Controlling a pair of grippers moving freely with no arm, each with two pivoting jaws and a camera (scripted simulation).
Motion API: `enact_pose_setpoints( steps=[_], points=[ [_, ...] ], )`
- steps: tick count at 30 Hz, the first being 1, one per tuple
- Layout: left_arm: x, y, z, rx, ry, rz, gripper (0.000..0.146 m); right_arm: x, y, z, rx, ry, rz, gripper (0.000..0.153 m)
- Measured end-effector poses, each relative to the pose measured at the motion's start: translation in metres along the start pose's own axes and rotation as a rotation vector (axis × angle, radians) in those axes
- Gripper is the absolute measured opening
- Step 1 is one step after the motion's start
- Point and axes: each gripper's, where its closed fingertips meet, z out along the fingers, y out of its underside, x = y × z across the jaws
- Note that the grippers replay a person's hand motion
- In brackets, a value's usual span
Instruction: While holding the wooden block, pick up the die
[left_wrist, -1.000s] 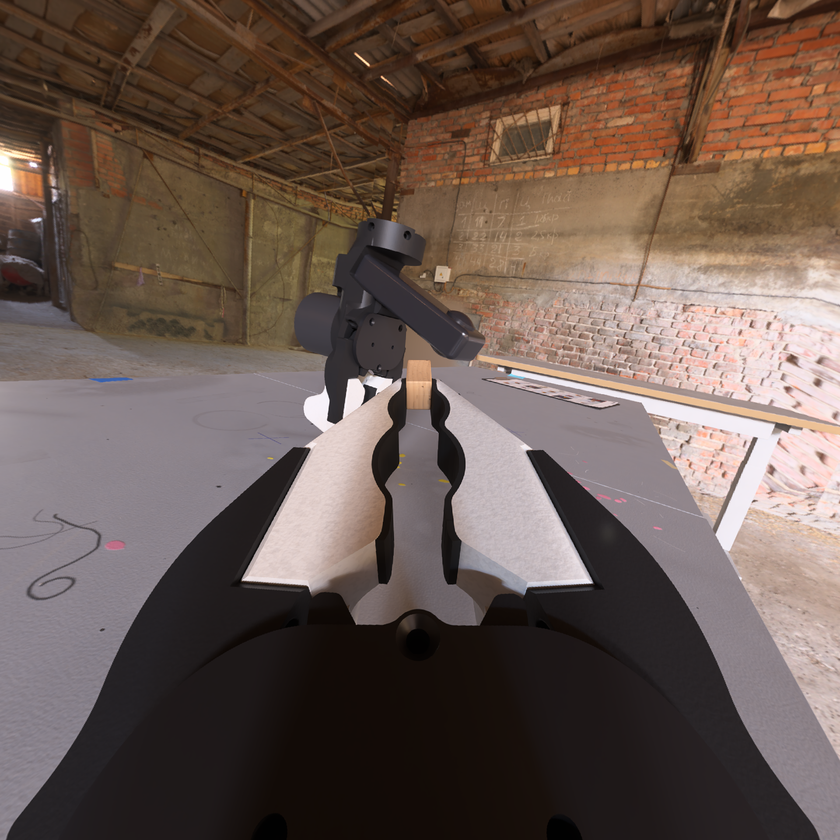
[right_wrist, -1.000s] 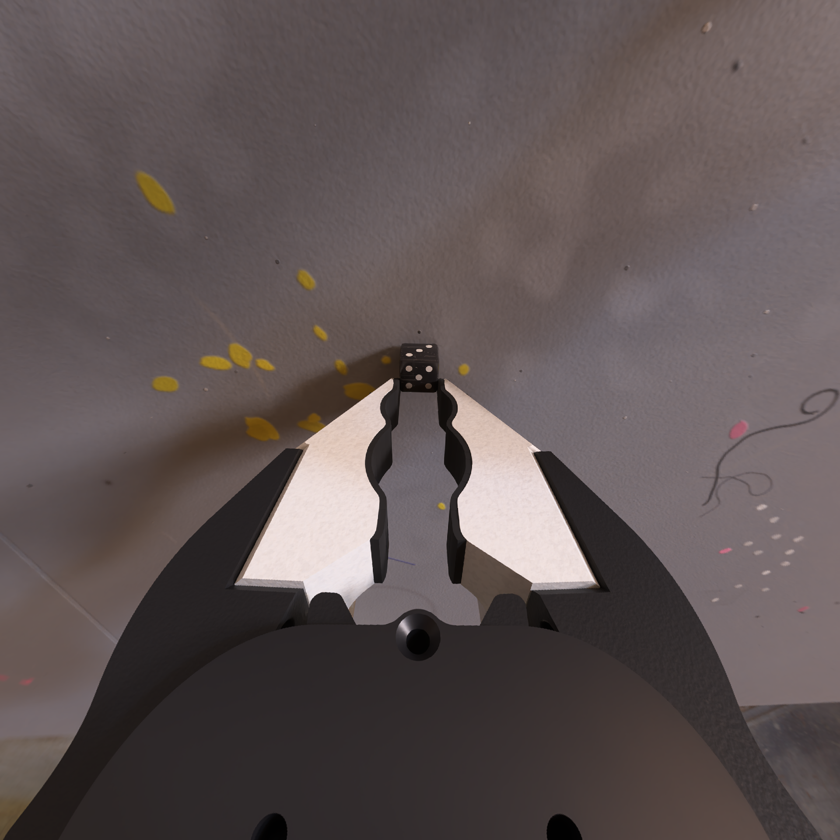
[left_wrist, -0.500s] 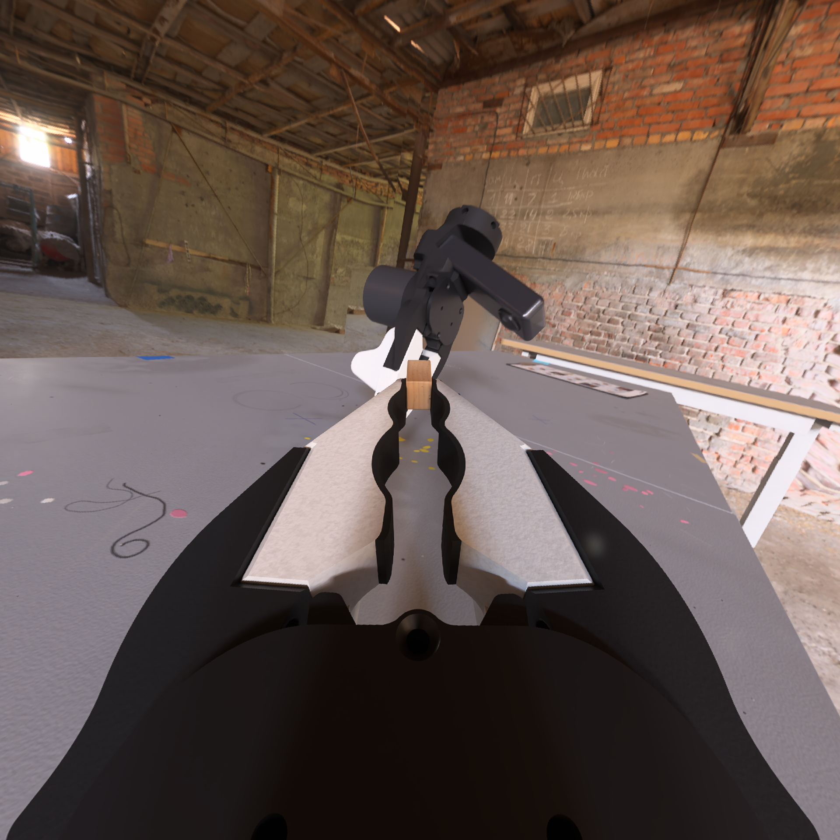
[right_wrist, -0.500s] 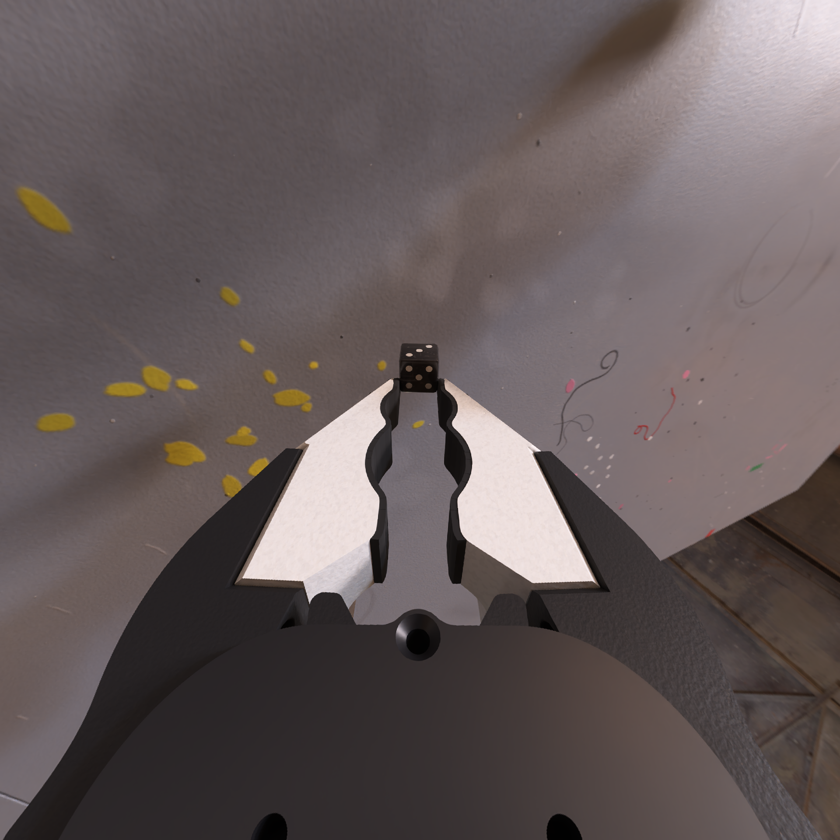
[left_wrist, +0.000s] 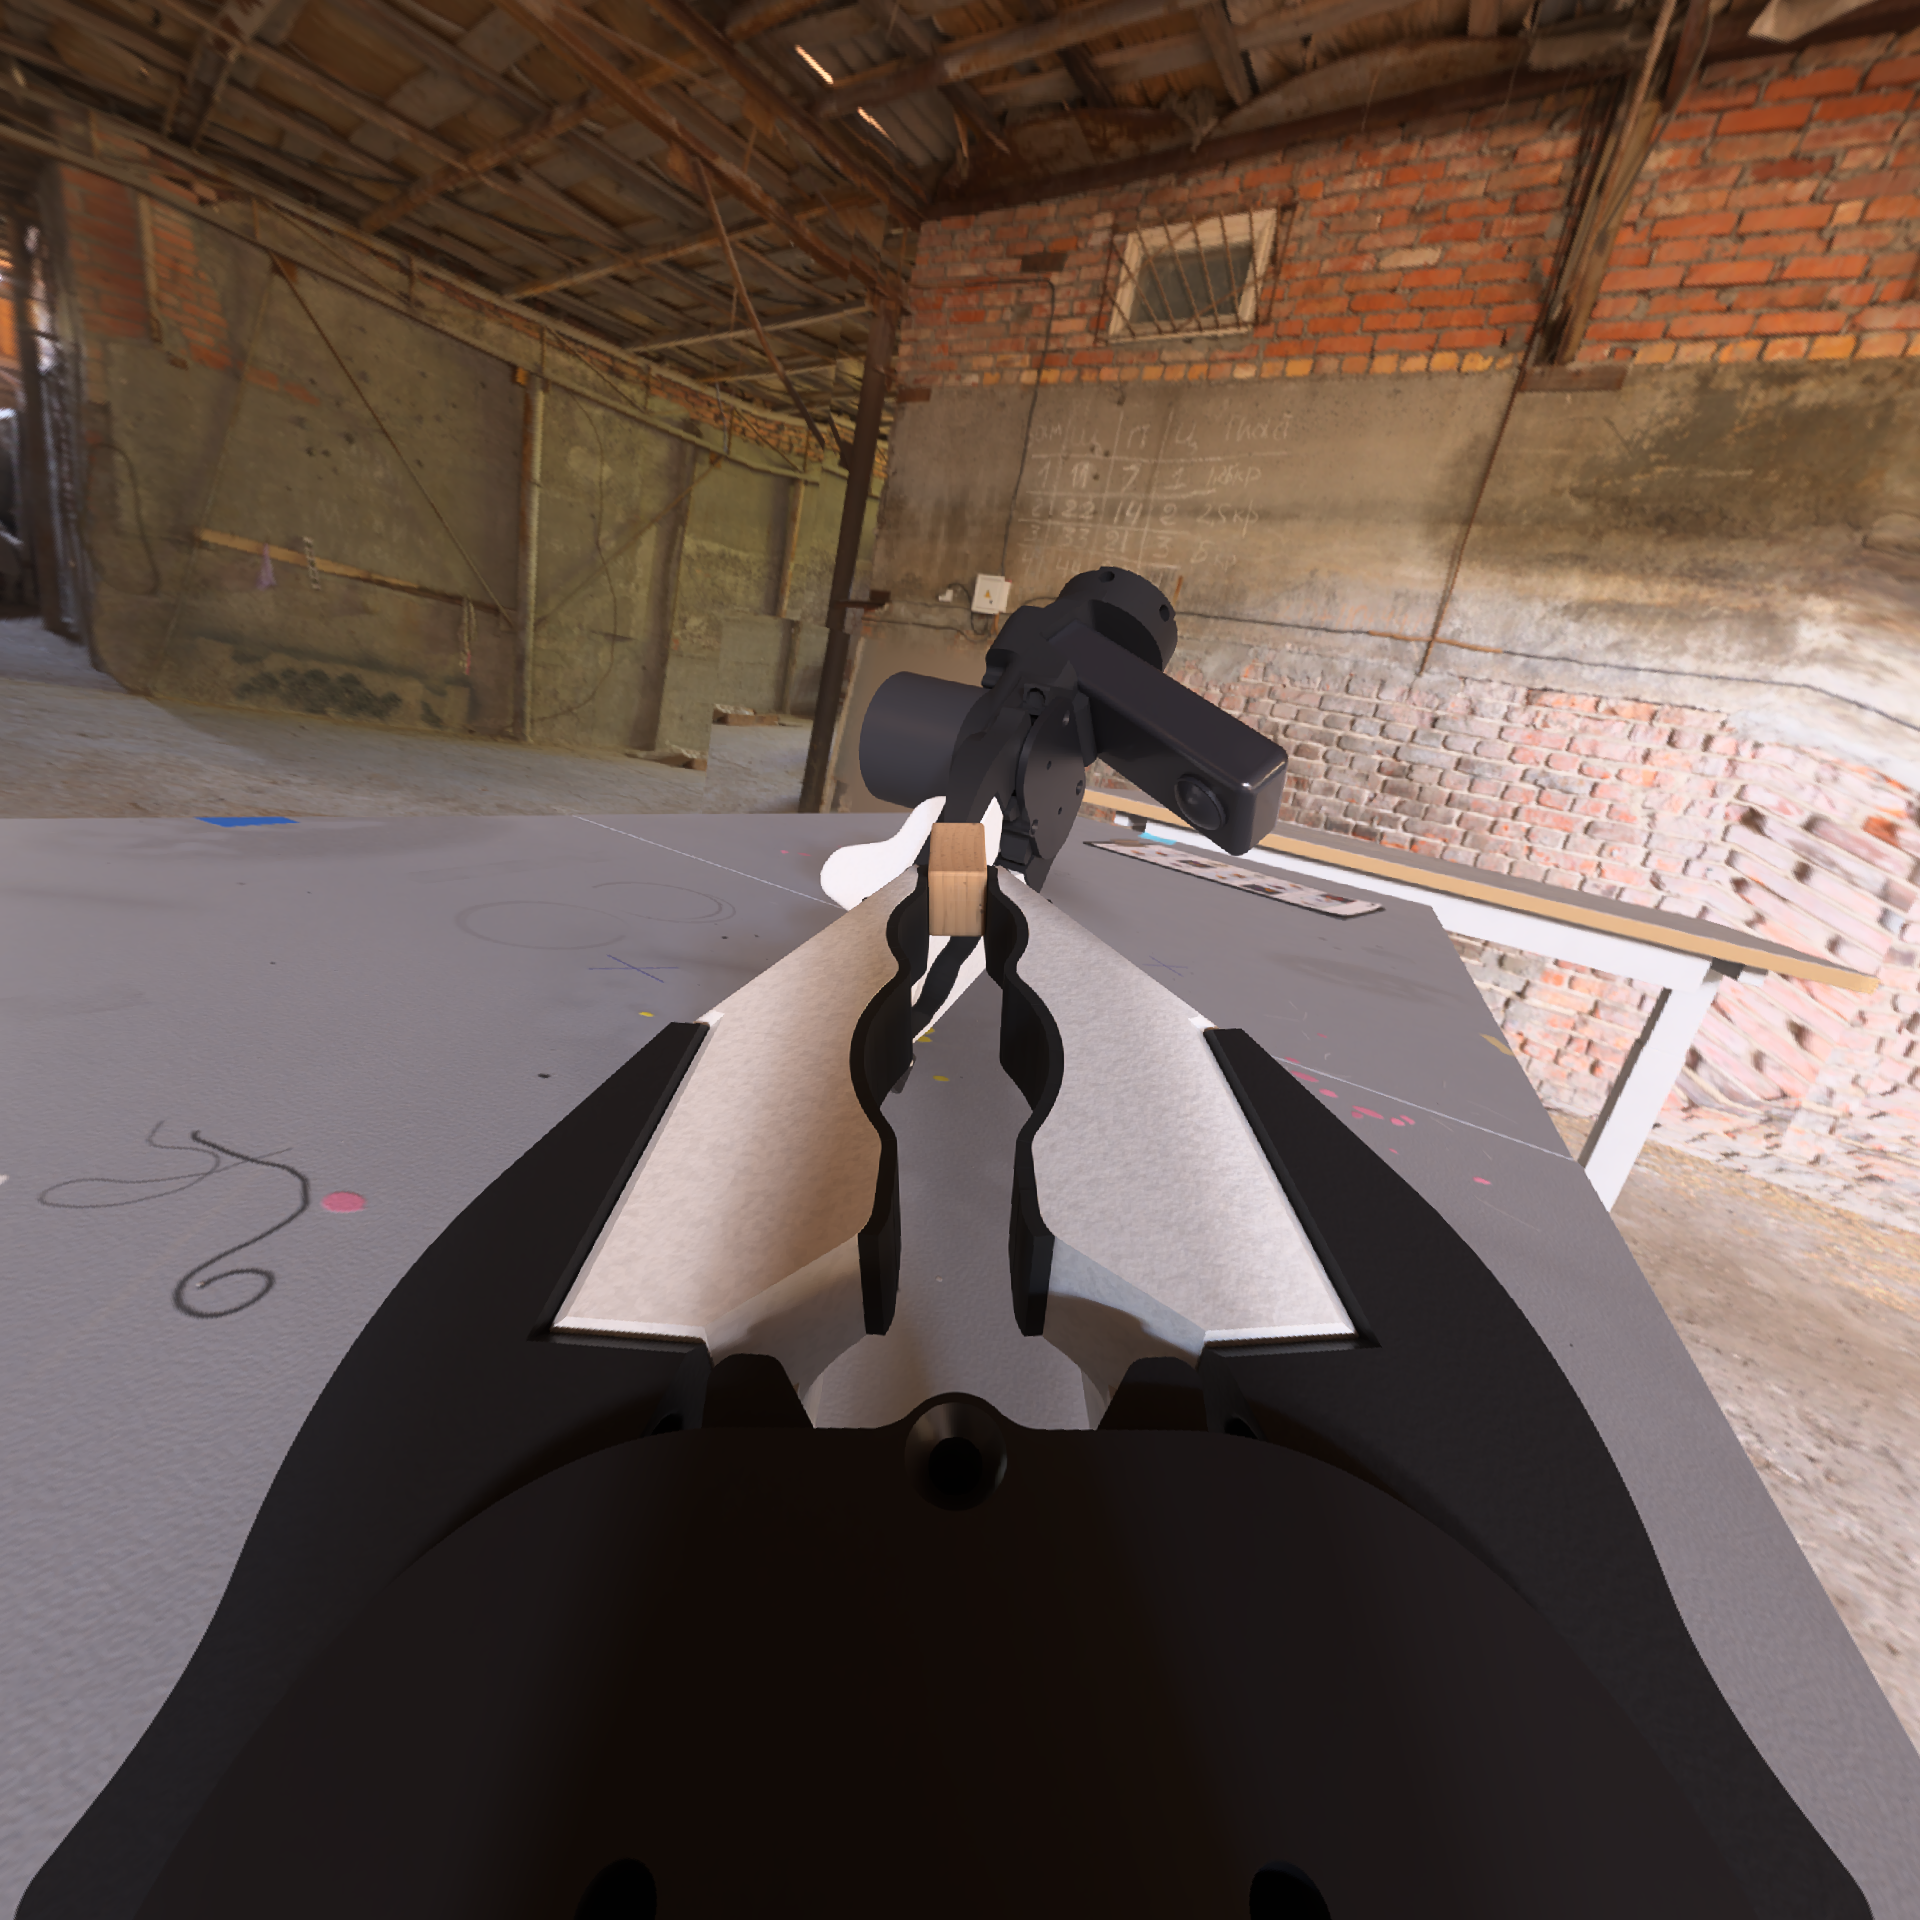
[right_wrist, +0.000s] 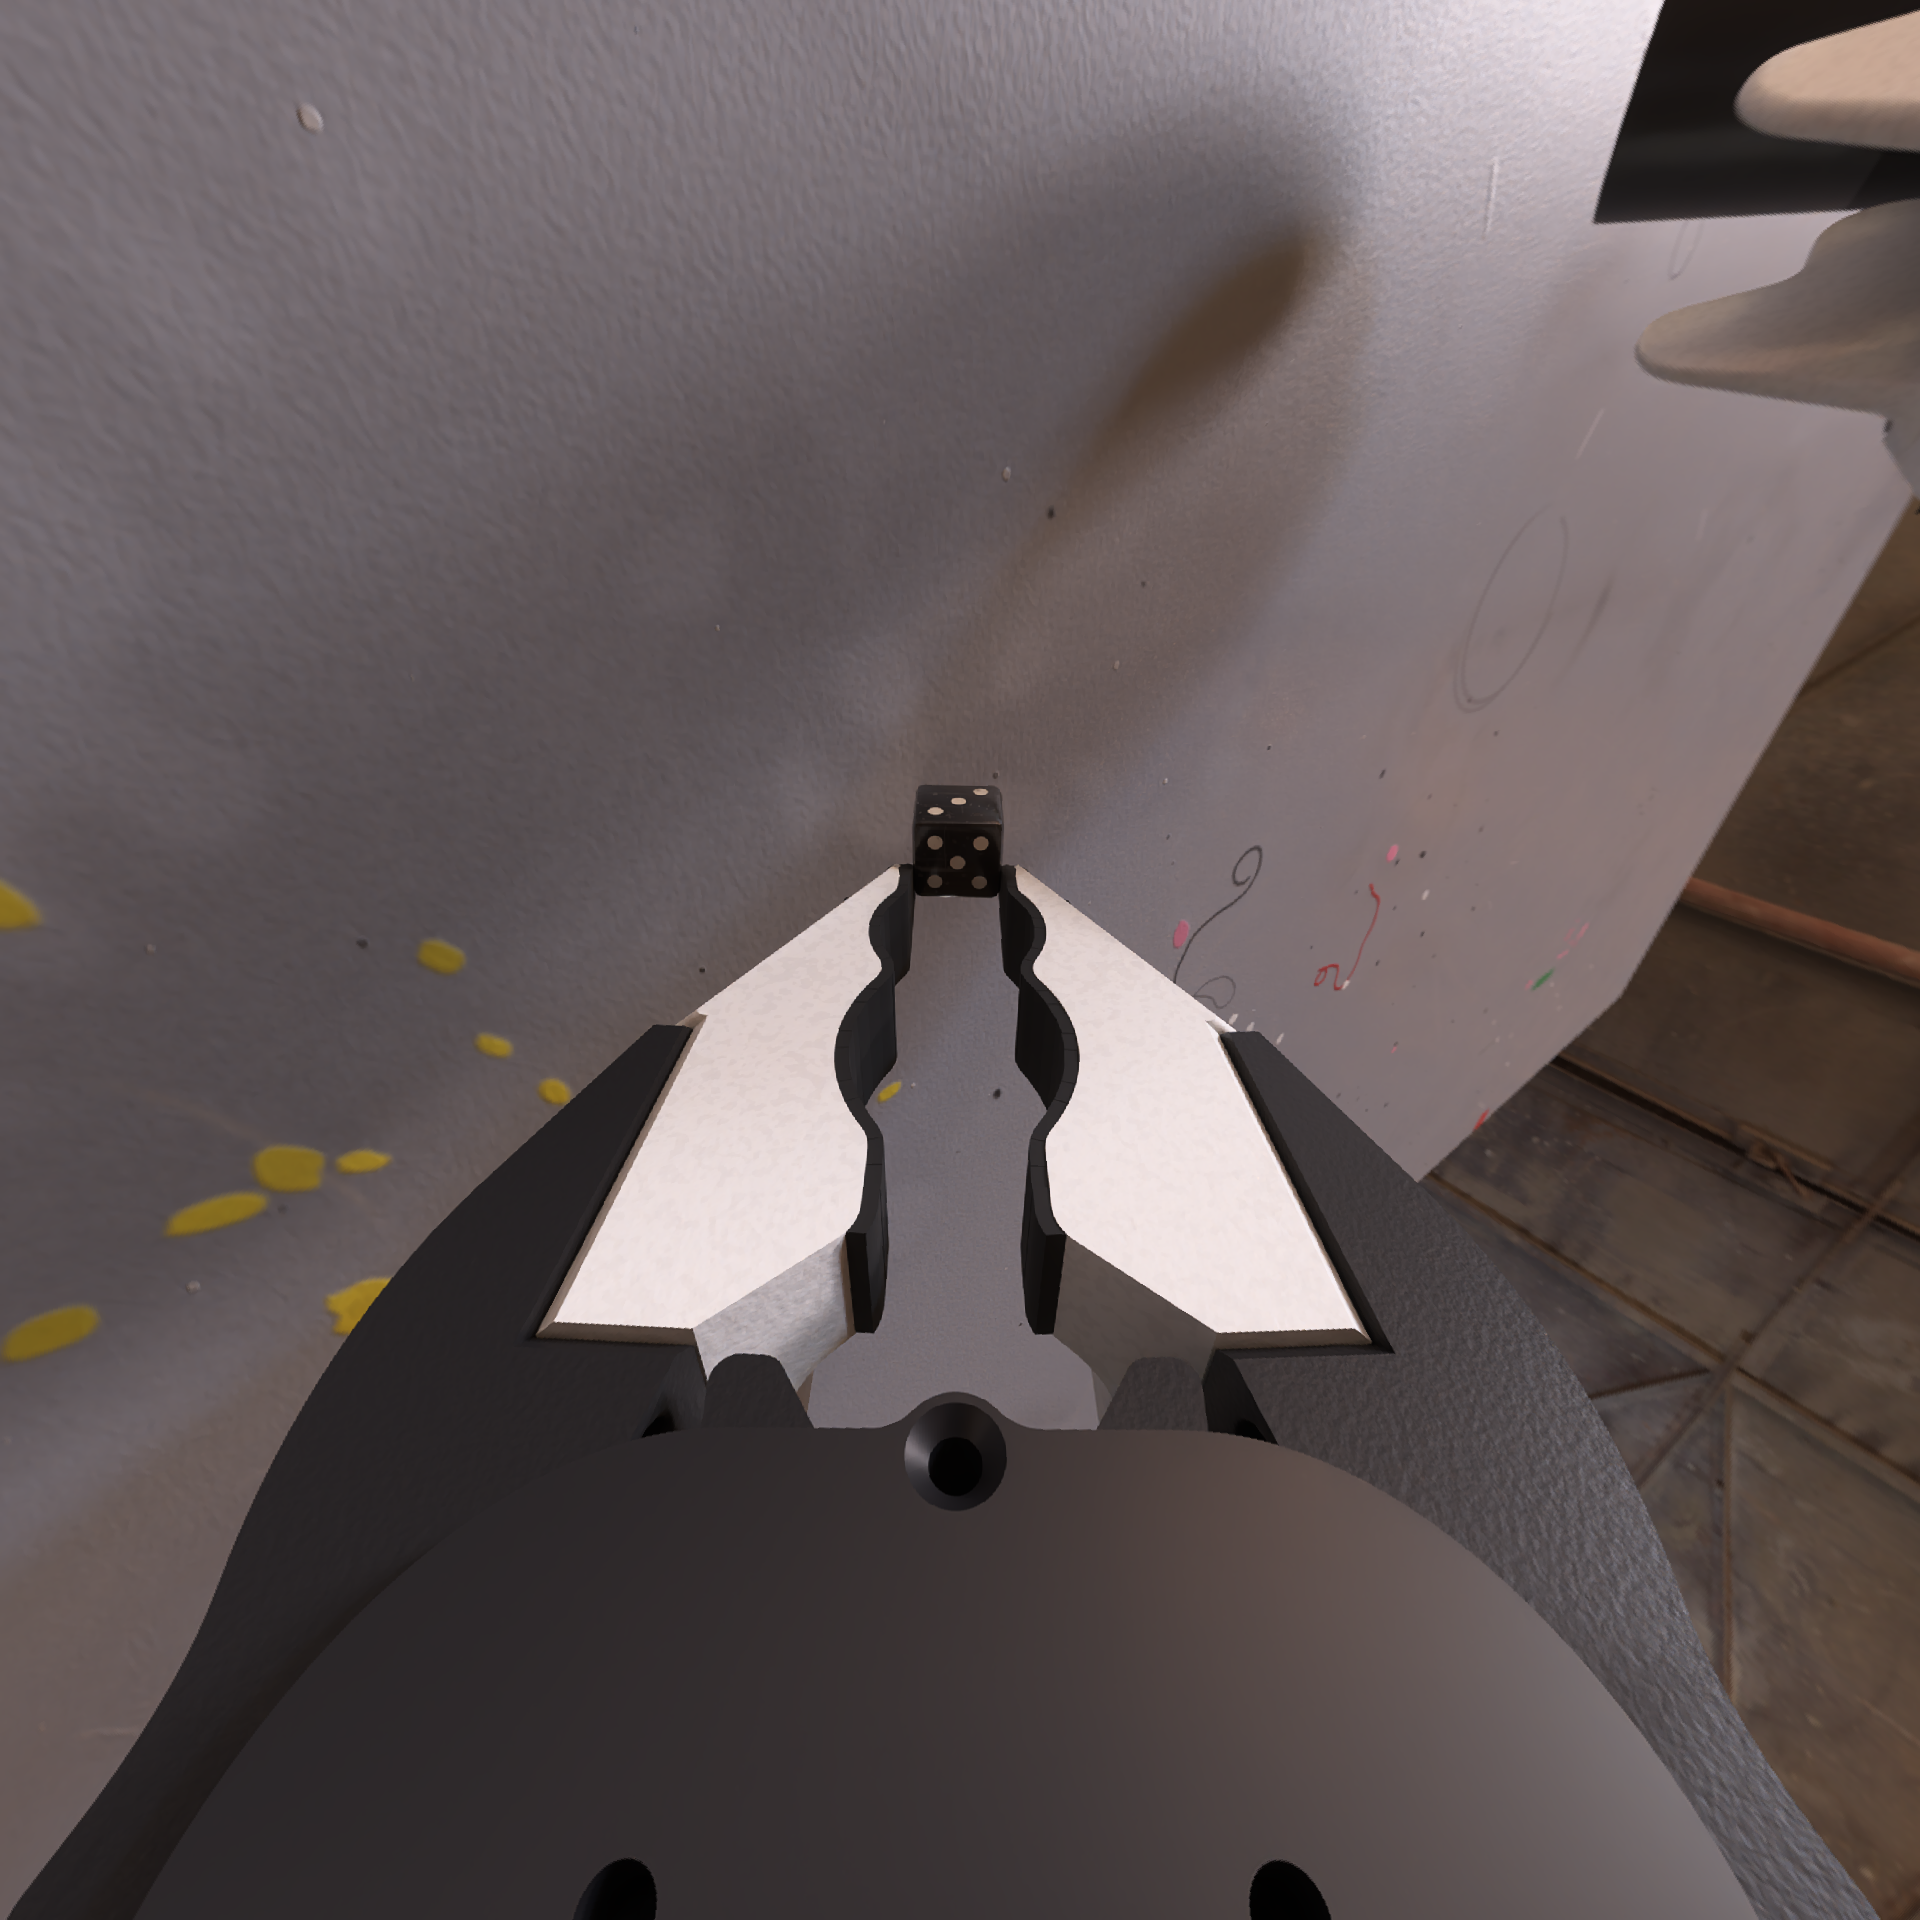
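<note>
My left gripper (left_wrist: 957, 896) is shut on the small wooden block (left_wrist: 957, 881), which sits at the fingertips, held level above the grey table (left_wrist: 312, 987). My right gripper (right_wrist: 957, 883) is shut on the black die with pale pips (right_wrist: 957, 842) and holds it well above the table (right_wrist: 520, 468), pointing down. In the left wrist view the right gripper's dark body (left_wrist: 1039, 717) hangs just beyond the block; the die is hidden there. The left gripper's fingers (right_wrist: 1808, 343) show at the top right of the right wrist view.
Yellow paint spots (right_wrist: 291, 1164) and pen scribbles (left_wrist: 229, 1236) mark the table. The table's edge and a tiled floor (right_wrist: 1714, 1351) show at the right. A second, white-framed table (left_wrist: 1558, 914) stands beyond, before a brick wall.
My right gripper has risen with the die, so the table has dropped away and its edge and the floor have come into view. My left gripper still holds the block; its view has shifted.
</note>
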Motion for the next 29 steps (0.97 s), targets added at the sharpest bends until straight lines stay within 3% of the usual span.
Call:
enact_pose_setpoints(
  steps=[6, 11, 14, 22, 29],
  points=[
    [0.000, 0.011, 0.008, -0.098, 0.025, 0.046, 0.009, 0.000, -0.012, -0.001, 0.026, 0.111, 0.041, 0.016],
    [-0.010, 0.035, 0.015, -0.388, 0.029, 0.281, 0.009, -0.001, -0.020, -0.001, 0.059, 0.204, 0.080, 0.016],
    [-0.009, 0.036, 0.021, -0.468, 0.098, 0.404, 0.009, -0.004, -0.023, 0.001, 0.068, 0.237, 0.085, 0.016],
    [-0.010, 0.014, 0.032, -0.459, 0.233, 0.539, 0.009, -0.012, -0.023, 0.002, 0.126, 0.294, 0.108, 0.016],
    [-0.019, 0.035, 0.039, -0.427, 0.303, 0.615, 0.009, -0.016, -0.024, -0.007, 0.211, 0.325, 0.165, 0.016]
  ],
)
